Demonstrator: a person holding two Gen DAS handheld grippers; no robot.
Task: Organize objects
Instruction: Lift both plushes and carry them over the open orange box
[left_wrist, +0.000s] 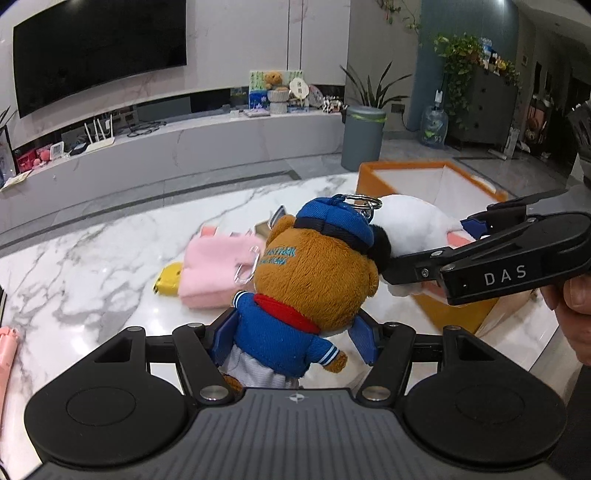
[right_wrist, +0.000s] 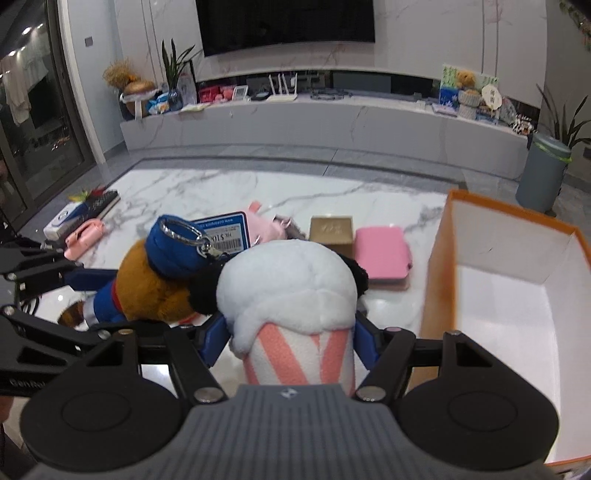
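Note:
My left gripper (left_wrist: 295, 332) is shut on a brown bear plush (left_wrist: 314, 273) with a blue cap and jacket, held above the marble table (left_wrist: 92, 258). My right gripper (right_wrist: 291, 332) is shut on a white plush with a pink-striped cup body (right_wrist: 295, 295), held beside the bear. The right gripper also shows in the left wrist view (left_wrist: 424, 266), holding the white plush (left_wrist: 413, 225) in front of the open orange box (left_wrist: 402, 166). The box (right_wrist: 517, 295) is white inside and lies to my right. The bear (right_wrist: 155, 280) and left gripper (right_wrist: 85, 277) show at left.
On the table lie a pink furry pouch (left_wrist: 218, 266), a yellow item (left_wrist: 168, 284), a gold box (right_wrist: 330, 229), a pink wallet (right_wrist: 382, 254), a pink phone-shaped toy (right_wrist: 83, 236) and a boxed item (right_wrist: 85, 210). A grey bin (left_wrist: 364, 134) stands on the floor beyond.

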